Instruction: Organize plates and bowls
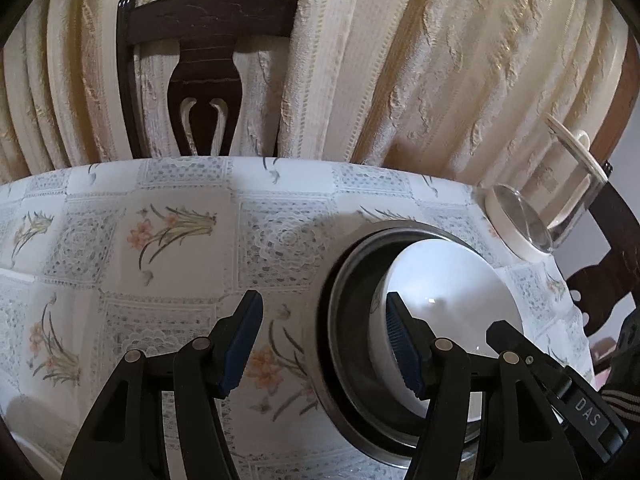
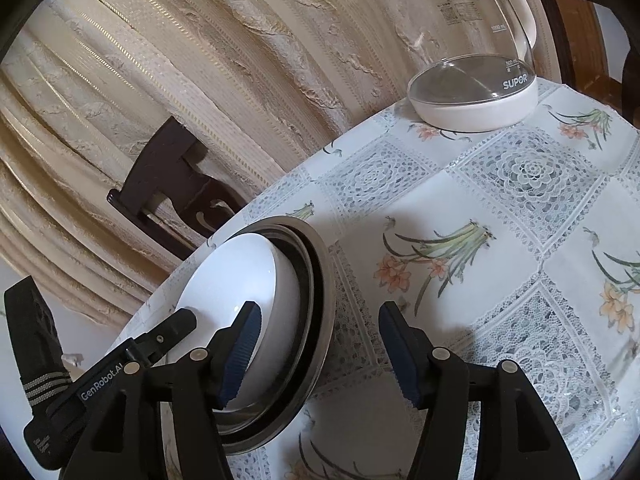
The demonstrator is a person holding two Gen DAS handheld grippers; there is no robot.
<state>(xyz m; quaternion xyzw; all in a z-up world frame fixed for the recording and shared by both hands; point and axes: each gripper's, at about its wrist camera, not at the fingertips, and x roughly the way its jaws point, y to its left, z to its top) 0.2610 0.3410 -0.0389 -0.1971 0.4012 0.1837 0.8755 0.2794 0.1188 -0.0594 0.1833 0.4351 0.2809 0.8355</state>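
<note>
A home dining room. A round counter (image 1: 168, 248) wears a white tablecloth (image 2: 520, 216) printed with lace squares and orange flowers. At twelve o'clock a dark carved wooden chair (image 1: 204, 64) stands against heavy cream curtains (image 1: 420, 72) that hang in deep folds. At two o'clock a glass electric kettle (image 2: 476, 92) with a white base sits near the counter's edge. A white bowl (image 1: 452, 304) rests inside a metal dish (image 1: 348, 320).

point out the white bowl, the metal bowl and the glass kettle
white bowl (image 1: 448, 276), left wrist view, inner surface
metal bowl (image 2: 320, 280), right wrist view, rim on the right side
glass kettle (image 2: 476, 112), right wrist view, white base
</note>
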